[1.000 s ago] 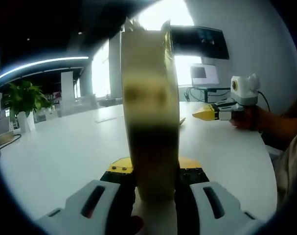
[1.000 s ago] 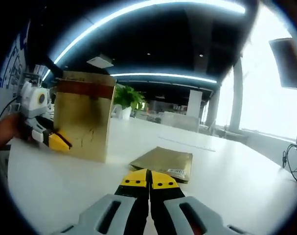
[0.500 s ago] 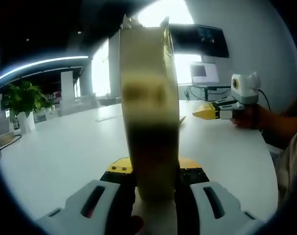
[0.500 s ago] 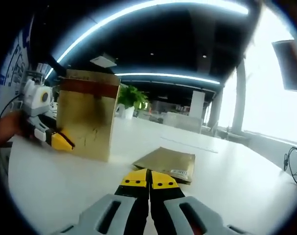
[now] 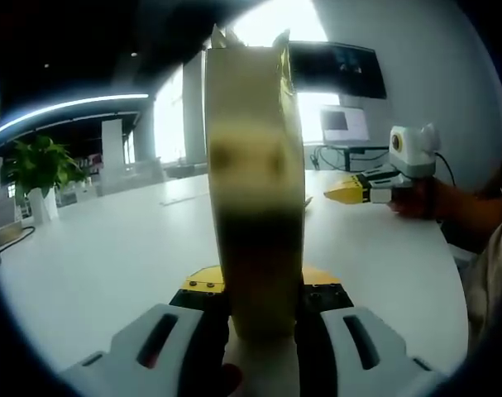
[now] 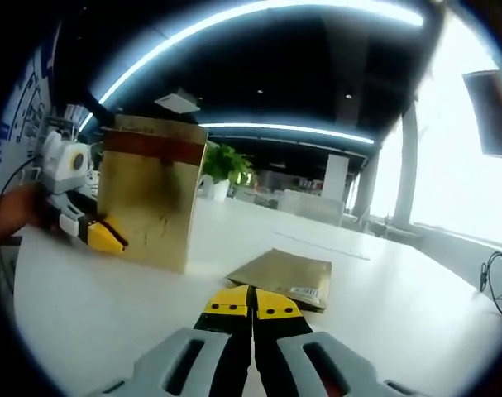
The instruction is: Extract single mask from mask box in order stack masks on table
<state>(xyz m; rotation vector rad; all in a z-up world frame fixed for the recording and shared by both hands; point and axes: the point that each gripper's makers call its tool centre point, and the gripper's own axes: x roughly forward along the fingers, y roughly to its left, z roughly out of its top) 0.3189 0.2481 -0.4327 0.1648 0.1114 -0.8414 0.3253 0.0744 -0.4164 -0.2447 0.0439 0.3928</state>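
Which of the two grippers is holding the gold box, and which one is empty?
The left gripper holds the gold box, its jaws clamped on the box's lower end. The right gripper is empty, jaws shut, above the table near the flat gold packet.

No text, brand or number can be read in either view. The flat gold packet lying on the bench carries a small white label at its near corner, but its print is too small and blurred to make out. The gold mask box bears a dark red band with no legible lettering.
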